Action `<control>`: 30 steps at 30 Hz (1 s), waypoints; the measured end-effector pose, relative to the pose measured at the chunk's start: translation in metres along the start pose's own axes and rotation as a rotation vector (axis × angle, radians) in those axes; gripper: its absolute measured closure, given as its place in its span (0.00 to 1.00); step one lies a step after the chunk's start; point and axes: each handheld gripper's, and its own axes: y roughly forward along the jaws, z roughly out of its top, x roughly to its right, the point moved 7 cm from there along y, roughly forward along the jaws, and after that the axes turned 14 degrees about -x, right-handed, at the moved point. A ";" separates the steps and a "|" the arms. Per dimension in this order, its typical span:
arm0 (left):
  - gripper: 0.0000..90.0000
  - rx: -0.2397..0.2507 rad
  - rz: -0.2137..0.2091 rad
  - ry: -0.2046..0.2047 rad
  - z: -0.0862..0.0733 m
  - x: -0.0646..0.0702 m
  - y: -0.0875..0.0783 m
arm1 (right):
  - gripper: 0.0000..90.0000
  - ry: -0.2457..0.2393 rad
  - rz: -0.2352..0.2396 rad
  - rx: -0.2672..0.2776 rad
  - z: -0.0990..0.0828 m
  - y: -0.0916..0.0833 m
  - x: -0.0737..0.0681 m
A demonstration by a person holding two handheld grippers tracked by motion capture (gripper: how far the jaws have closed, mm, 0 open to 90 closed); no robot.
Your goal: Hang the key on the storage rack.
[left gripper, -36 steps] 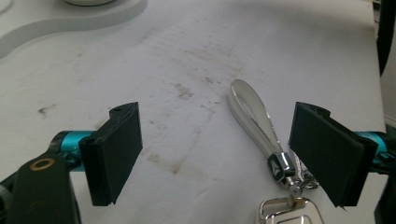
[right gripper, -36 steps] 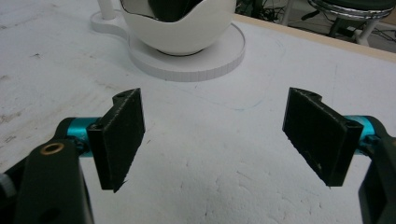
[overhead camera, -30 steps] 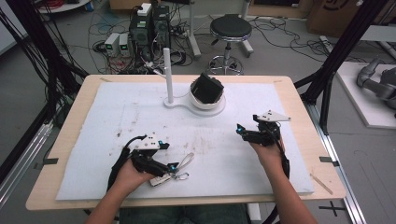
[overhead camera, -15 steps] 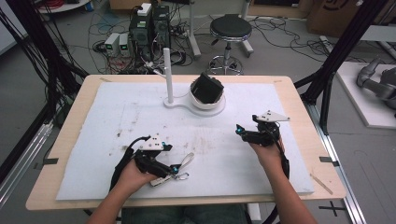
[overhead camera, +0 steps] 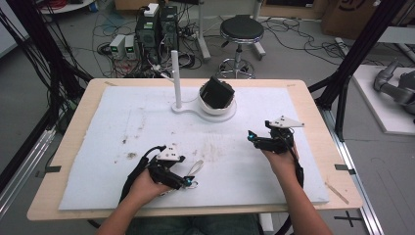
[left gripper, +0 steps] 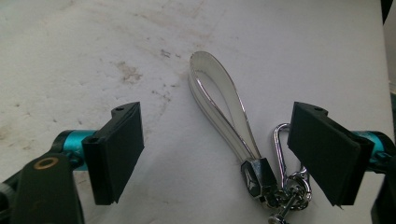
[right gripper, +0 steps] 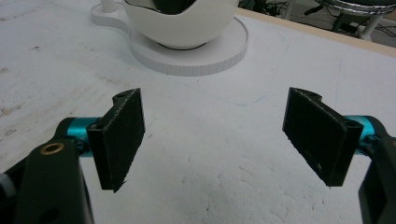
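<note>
Glossy white looped key strap (left gripper: pixel 219 105); chrome clasp (left gripper: pixel 287 179).

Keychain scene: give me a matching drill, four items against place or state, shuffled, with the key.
Items
1. keychain strap
2. left gripper
3. right gripper
4. white bowl

States
A. holds a black object, on the round stand base
B. open over bare white mat
C. flat on the mat, loop pointing away from the clasp
D. open, jaws either side of the strap

Pairs: 1-C, 2-D, 3-B, 4-A
</note>
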 end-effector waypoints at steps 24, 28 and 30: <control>0.91 -0.076 0.060 0.110 -0.004 0.014 -0.003 | 0.24 0.002 0.000 -0.006 -0.001 0.001 0.001; 0.91 -0.066 0.044 0.099 -0.004 0.015 -0.004 | 0.24 -0.003 0.003 -0.003 -0.001 0.001 0.001; 0.91 -0.051 0.033 0.094 -0.003 0.015 -0.006 | 0.24 -0.002 0.003 -0.004 -0.001 0.001 0.001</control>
